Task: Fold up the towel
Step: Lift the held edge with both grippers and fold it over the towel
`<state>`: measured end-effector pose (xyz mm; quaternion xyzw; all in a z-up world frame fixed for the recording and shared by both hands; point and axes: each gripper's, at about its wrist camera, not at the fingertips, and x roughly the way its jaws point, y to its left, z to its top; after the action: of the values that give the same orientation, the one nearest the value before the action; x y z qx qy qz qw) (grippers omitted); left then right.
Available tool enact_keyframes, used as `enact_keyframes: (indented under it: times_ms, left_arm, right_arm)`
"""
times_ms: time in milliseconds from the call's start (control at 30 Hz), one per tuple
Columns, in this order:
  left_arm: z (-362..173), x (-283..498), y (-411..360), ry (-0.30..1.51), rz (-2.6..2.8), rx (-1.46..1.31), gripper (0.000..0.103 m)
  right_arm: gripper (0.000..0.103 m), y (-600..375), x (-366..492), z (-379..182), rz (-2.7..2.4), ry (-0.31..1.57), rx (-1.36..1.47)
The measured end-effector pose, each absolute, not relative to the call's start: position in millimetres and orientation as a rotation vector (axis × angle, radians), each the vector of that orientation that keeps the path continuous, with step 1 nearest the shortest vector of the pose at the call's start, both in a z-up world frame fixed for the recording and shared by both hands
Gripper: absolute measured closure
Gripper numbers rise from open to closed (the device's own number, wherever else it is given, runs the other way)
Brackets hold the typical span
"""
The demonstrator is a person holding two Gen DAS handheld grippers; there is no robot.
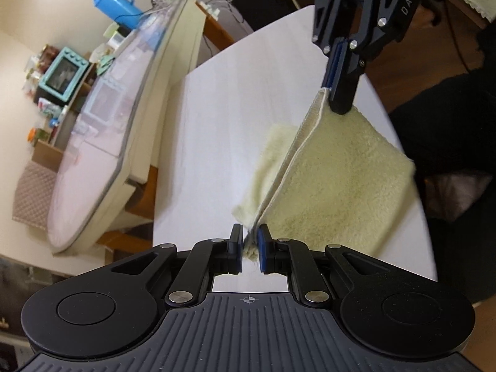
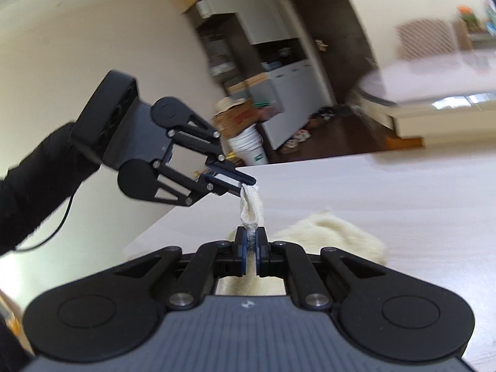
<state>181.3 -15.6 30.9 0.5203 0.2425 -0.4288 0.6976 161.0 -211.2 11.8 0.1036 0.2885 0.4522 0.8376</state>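
Observation:
A pale yellow towel hangs by its hemmed top edge, stretched between my two grippers, with its lower part on the white table. At the bottom of the left wrist view, my left gripper is shut on one corner. My right gripper comes down from the top and is shut on the other corner. In the right wrist view my right gripper pinches the bunched edge of the towel. That edge runs up to my left gripper. The rest lies crumpled on the table.
A second table with a glass top stands close on the left, with a blue jug and a teal toy oven behind it. A person's black sleeve holds the left gripper. A white bucket and cabinets stand beyond the table's edge.

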Motion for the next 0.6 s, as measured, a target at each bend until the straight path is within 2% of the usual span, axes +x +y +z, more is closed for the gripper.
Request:
enact_keyframes:
  times_ms: [233, 500, 567, 600]
  left_arm:
    - [8.1, 219.6, -33.6, 0.586, -0.983, 1.129, 0.093]
    - [-13.7, 244.3, -39.0, 0.625, -0.993, 1.088, 0.092]
    - [-15.5, 247.7, -39.7, 0.625, -0.990, 1.077, 0.090]
    - [-16.3, 249.4, -40.2, 0.621, -0.984, 1.073, 0.085]
  right_arm:
    - [0.097, -235.6, 204.7, -17.4, 0.872, 0.698, 0.319]
    - [0.097, -246.7, 221.9, -37.0, 0.826, 0.736, 0.287]
    - [0.096, -247.8, 216.7, -36.2, 0.816, 0.739, 0.261]
    - [0.094, -246.1, 215.7, -35.8, 0.808, 0.742, 0.239]
